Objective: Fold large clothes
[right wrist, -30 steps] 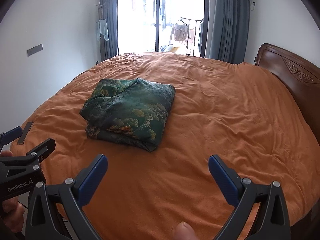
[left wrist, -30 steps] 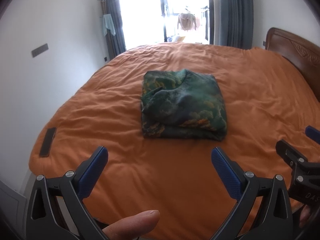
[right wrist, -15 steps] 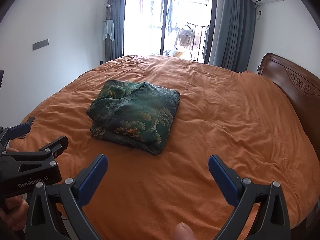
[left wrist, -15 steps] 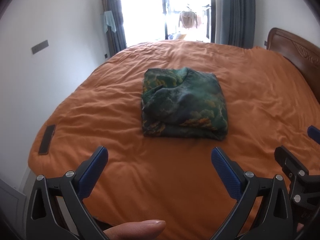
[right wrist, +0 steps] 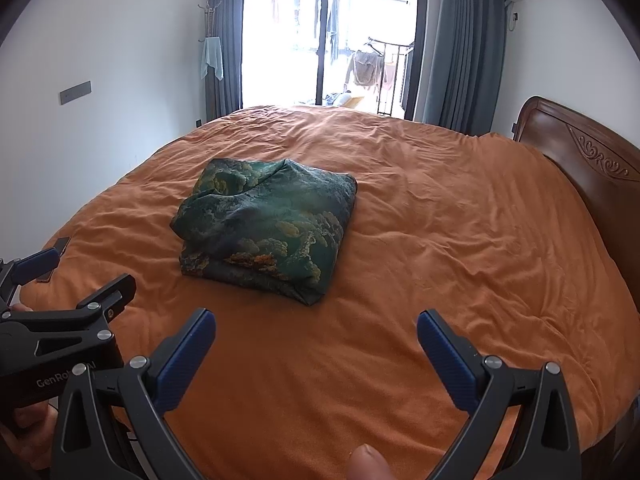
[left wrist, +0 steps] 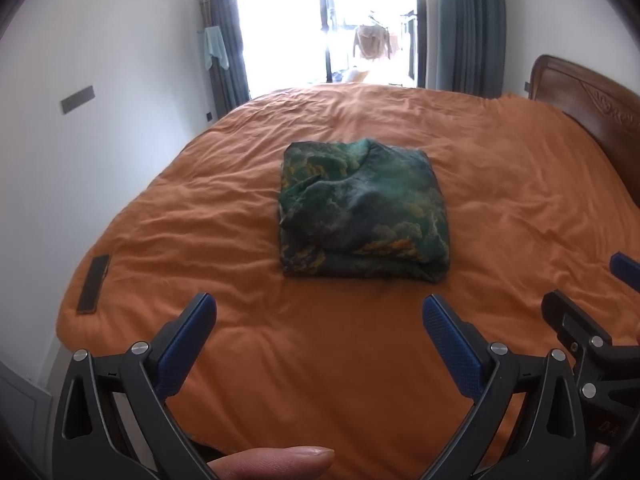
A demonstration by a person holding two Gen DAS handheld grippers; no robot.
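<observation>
A dark green patterned garment (left wrist: 362, 212) lies folded into a thick square in the middle of the orange bed (left wrist: 500, 184); it also shows in the right wrist view (right wrist: 266, 228). My left gripper (left wrist: 318, 320) is open and empty, held above the bed's near edge, short of the garment. My right gripper (right wrist: 316, 334) is open and empty too, beside the left one and apart from the garment. Each gripper shows at the side of the other's view.
A dark phone (left wrist: 93, 283) lies at the bed's near left corner. A wooden headboard (right wrist: 592, 168) runs along the right. A white wall stands close on the left. A glass balcony door (right wrist: 332, 36) with grey curtains is at the far end.
Both grippers have drawn back and tilted up a little, so the garment sits slightly farther off. The garment has not moved and both grippers stay open.
</observation>
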